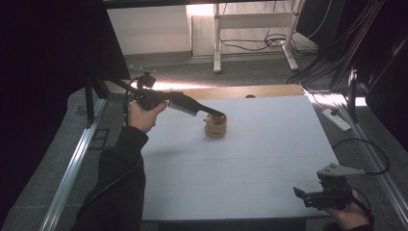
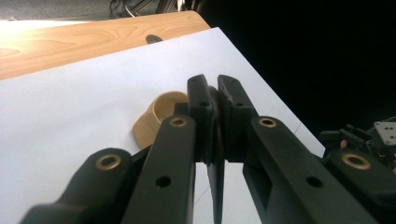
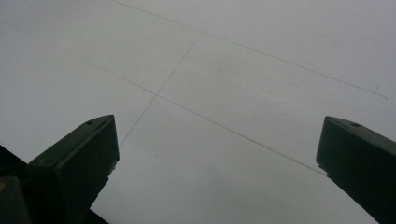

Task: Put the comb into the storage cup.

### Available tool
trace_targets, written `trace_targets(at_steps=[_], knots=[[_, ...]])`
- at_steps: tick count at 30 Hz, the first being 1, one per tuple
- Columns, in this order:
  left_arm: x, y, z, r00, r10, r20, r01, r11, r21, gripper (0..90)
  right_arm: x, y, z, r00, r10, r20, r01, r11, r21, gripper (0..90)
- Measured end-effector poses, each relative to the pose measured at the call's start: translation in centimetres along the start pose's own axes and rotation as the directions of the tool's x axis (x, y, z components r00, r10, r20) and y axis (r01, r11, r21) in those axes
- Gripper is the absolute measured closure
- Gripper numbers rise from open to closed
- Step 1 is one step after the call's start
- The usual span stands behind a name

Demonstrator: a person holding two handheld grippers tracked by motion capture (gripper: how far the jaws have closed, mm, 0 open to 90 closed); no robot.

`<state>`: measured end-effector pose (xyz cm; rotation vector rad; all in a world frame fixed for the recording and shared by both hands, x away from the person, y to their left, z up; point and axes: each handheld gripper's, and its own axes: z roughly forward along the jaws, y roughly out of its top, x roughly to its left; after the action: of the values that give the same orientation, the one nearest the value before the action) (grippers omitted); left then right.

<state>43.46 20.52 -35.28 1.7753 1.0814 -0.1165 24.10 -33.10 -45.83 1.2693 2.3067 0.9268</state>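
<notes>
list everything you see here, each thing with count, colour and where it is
cup: 1, tan, upright on the far middle of the table, its rim pinched by the left tongs
table: 1, white top with a wooden strip along the far edge
power strip: 1, white, on the floor right of the table
desk frame: 1, white, on the floor behind the table
left tongs: 1, black, shut on the cup's rim
right tongs: 1, black, open, over the table's near right corner
sleeve: 1, dark, at lower left
</notes>
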Motion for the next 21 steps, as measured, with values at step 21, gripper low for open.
trace_targets(at_steps=[21], knots=[[1.2, 0.8, 1.0, 0.9993, -0.013, -0.034, 0.014, 0.9996, 0.023, 83.8, 0.0, 0.0, 0.0, 1.0000, -0.001, -0.005, 0.001, 1.000, 0.000, 0.0]])
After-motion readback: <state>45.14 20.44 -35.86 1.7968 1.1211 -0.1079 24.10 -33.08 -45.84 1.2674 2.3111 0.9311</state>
